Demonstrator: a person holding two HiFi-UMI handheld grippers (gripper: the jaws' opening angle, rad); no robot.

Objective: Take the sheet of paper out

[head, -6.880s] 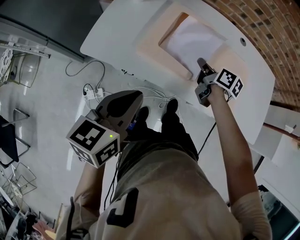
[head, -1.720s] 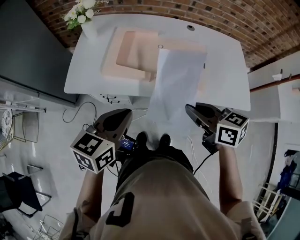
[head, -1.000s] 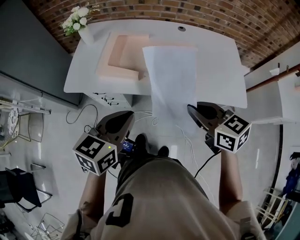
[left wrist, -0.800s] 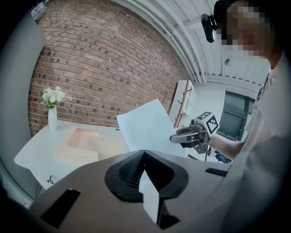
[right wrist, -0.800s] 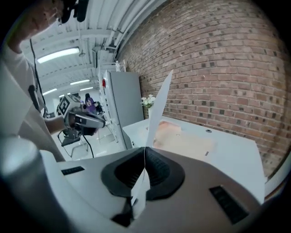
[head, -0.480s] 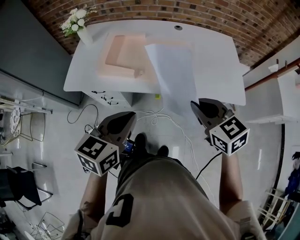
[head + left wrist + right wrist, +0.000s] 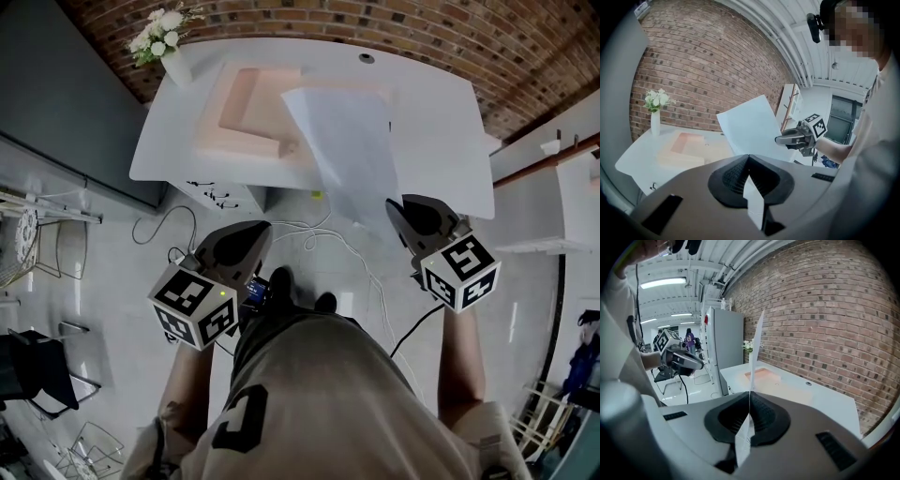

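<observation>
My right gripper point(image 7: 393, 208) is shut on the near edge of a white sheet of paper point(image 7: 342, 141), which hangs in the air in front of the white table point(image 7: 441, 122). The sheet's far end reaches over the shallow pink tray point(image 7: 234, 136) on that table. In the right gripper view the paper point(image 7: 757, 343) stands edge-on, pinched between the jaws of the right gripper point(image 7: 750, 397). My left gripper point(image 7: 262, 228) hangs lower left, away from the sheet, shut with nothing in it. In the left gripper view the paper point(image 7: 750, 131) slants up from the right gripper point(image 7: 780, 139).
A white vase of flowers point(image 7: 173, 61) stands at the table's far left corner. Cables trail over the pale floor point(image 7: 112, 187) under the table's near edge. A brick wall point(image 7: 820, 310) runs behind the table. A dark panel point(image 7: 66, 103) stands to the left.
The sheet, first lying in the pink tray, now hangs from my right gripper in front of the table. Over the last second the right gripper rolled and the sheet slanted leftward. The left gripper kept still.
</observation>
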